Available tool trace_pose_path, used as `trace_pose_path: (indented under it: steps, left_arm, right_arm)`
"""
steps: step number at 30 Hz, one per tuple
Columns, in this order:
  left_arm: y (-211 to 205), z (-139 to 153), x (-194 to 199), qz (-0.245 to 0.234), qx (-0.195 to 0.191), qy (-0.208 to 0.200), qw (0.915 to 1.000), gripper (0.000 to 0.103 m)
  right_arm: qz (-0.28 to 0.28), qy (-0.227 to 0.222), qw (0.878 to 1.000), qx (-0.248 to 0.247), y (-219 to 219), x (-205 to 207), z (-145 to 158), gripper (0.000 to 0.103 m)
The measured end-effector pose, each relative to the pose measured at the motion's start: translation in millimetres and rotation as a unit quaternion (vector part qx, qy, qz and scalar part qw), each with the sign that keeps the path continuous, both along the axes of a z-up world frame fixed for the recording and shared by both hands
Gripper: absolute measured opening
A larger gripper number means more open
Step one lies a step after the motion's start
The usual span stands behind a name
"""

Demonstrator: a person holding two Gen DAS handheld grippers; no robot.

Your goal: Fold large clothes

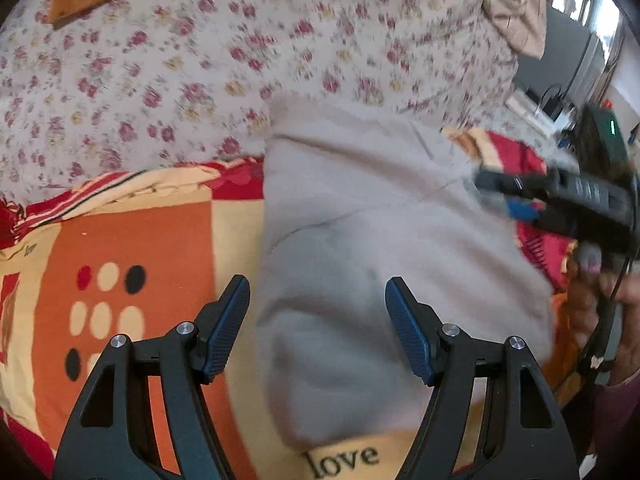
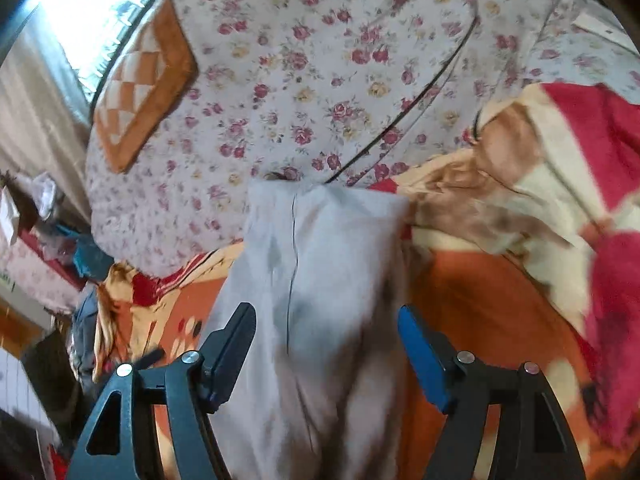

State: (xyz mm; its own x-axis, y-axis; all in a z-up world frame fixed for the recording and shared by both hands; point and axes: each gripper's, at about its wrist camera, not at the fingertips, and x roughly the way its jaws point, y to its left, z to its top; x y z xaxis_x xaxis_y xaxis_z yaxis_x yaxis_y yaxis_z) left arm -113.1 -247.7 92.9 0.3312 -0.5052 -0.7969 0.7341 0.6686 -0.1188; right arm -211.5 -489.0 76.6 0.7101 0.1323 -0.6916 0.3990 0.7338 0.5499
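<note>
The grey garment (image 1: 384, 240) lies folded on the orange blanket (image 1: 132, 248), near the floral sheet (image 1: 200, 72). The left gripper (image 1: 318, 328) and the right gripper (image 2: 326, 352) both stand with fingers apart, holding nothing. A careless grasp could catch only the top layer and pull the fold open, or grab the blanket too.

Lighting: daylight, moderately bright; blown-out window (image 2: 92, 20) at upper left of right wrist view, another glare patch at upper right of left wrist view. Shadows: soft. Blur: motion smear on floral sheet (image 1: 200, 80) and grey garment (image 2: 320, 280). Distortion: strong fisheye curvature, dark vignetted corners.
</note>
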Motion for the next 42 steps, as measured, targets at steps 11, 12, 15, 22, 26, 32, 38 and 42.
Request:
trace_pose_path:
  steps: [11,12,15,22,26,32,38,42]
  left_arm:
    - [-5,-27,7,-0.005,0.003,0.046,0.9989,0.071]
    - [1,-22,11,-0.004,-0.013,0.056,0.9983,0.071]
    - [14,-11,21,0.006,-0.045,0.067,0.9967,0.071]
    - [27,-26,58,0.028,-0.112,0.176,0.9777,0.072]
    - [17,-51,67,0.023,-0.116,0.246,0.9621,0.082]
    - [-1,-74,67,-0.008,-0.092,0.257,0.9619,0.092]
    - [-6,-49,47,-0.047,-0.085,0.193,0.9764,0.041]
    - [25,-14,29,-0.049,-0.116,0.149,0.9807,0.032]
  right_arm:
    - [-0.056,0.057,0.997,0.003,-41,-31,-70,0.002]
    - [-0.058,0.045,0.997,0.005,-41,-40,-62,0.003]
    - [-0.047,-0.001,0.999,0.013,-40,-58,-34,0.011]
    - [0.014,-0.016,0.999,0.025,-2,-38,-13,0.091]
    - [0.027,-0.006,0.998,0.062,1,-22,-46,0.091]
    - [0.061,-0.019,0.989,0.132,-6,-3,-77,0.091]
    - [0.080,-0.045,0.990,0.108,8,-4,-57,0.050]
    - [0.113,-0.070,0.986,0.099,34,-11,-30,0.047]
